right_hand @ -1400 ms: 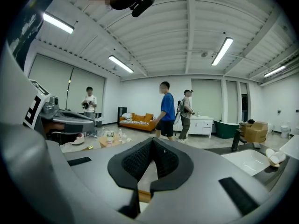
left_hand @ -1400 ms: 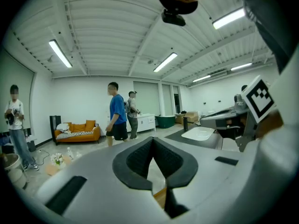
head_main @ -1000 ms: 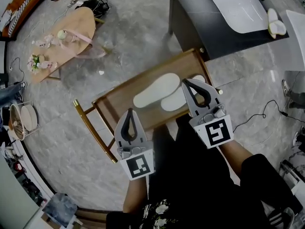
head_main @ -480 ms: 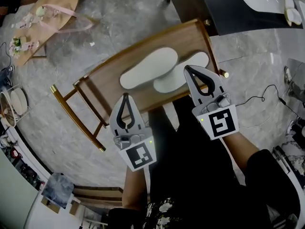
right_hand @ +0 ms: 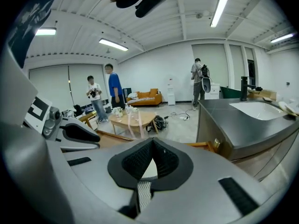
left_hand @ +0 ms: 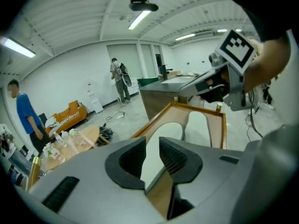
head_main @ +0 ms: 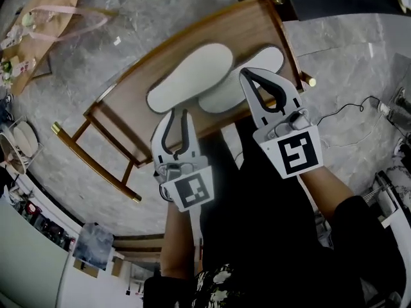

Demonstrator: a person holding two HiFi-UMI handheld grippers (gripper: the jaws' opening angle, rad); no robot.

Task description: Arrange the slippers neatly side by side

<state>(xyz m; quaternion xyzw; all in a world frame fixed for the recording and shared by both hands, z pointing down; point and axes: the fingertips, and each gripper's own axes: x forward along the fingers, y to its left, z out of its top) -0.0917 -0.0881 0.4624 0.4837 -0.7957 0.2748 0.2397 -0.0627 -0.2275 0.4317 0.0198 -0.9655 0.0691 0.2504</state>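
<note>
Slippers (head_main: 189,79), white and sole-up, sit at 12 o'clock from both grippers. Nearest, the left gripper (head_main: 179,114) is opening its jaws, empty; the right gripper (head_main: 246,72) has its jaws pressed together, empty. Beyond, on the wooden tray table (head_main: 257,24), the smooth sole overlaps the zigzag-treaded slipper (head_main: 225,92).

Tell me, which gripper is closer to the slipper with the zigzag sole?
Right. The right gripper, jaws shut, is right over the zigzag-soled slipper. The left gripper, jaws opening with nothing between them, sits by the near end of the other slipper, farther away.
</note>
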